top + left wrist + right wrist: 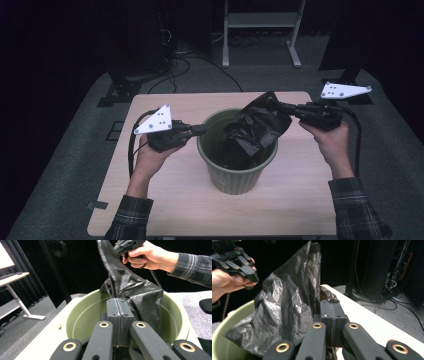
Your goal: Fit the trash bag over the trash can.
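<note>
High view: the black bin bag (255, 129), thin, light and limp, hangs half inside the green bin (235, 172) at the table's (165, 210) middle, its far-right rim pinched in the closed right gripper (282, 108), the left gripper (202, 130) closed empty at the bin's left rim, so its edge is the place to grip.

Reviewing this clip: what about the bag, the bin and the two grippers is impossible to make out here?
- Bin bottom: the bag covers it in the high view.
- Whether the left gripper pinches any bag: its shut jaws hide the pads in the left gripper view, and it is too small in the high view.
- Bag mouth: crumpled folds hide it.
- How much bag the right gripper pinches: hidden between its shut jaws.
</note>
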Demonstrator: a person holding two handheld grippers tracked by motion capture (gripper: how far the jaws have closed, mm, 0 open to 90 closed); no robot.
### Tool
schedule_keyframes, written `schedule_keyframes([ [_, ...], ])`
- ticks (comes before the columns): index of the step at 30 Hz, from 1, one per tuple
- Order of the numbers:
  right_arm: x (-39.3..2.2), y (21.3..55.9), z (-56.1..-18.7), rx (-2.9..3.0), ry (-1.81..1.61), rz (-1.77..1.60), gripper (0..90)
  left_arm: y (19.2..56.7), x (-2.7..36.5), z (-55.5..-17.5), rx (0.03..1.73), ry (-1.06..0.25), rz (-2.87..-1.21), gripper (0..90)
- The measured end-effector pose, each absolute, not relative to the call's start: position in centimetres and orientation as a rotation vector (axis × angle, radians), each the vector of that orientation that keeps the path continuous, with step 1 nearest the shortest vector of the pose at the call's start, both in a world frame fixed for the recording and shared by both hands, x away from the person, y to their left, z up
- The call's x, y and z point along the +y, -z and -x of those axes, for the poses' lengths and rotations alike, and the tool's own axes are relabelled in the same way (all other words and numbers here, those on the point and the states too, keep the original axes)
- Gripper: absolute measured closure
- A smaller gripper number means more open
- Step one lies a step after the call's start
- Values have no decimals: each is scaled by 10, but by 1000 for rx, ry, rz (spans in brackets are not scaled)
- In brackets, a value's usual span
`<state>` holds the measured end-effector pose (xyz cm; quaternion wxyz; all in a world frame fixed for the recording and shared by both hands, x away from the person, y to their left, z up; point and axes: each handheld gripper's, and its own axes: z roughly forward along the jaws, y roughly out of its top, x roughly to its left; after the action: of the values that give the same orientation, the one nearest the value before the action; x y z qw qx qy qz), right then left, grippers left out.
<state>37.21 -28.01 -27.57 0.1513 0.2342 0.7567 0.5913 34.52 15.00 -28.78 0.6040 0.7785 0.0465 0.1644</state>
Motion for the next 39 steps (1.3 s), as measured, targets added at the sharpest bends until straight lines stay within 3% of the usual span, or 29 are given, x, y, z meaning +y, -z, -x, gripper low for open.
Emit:
schedule_keyframes([
  [4, -275, 274, -370, 2181, -1713, -641, 900, 279, 129, -349, 102, -364, -1807, 673],
  [10, -262, 275, -371, 2205, -1720, -617, 900, 265, 89, -355, 71, -320, -1823, 559],
  [27, -259, 275, -371, 2211, -1704, -611, 900, 243, 43, -367, 63, -280, -1840, 505],
  [29, -257, 275, -371, 2213, -1704, -607, 900, 245, 40, -370, 56, -273, -1842, 553],
  [34, -257, 275, -372, 2215, -1688, -611, 900, 245, 42, -366, 4, -269, -1853, 896],
  [39, -273, 275, -371, 2183, -1646, -673, 900, 247, 69, -354, -16, -305, -1871, 897],
])
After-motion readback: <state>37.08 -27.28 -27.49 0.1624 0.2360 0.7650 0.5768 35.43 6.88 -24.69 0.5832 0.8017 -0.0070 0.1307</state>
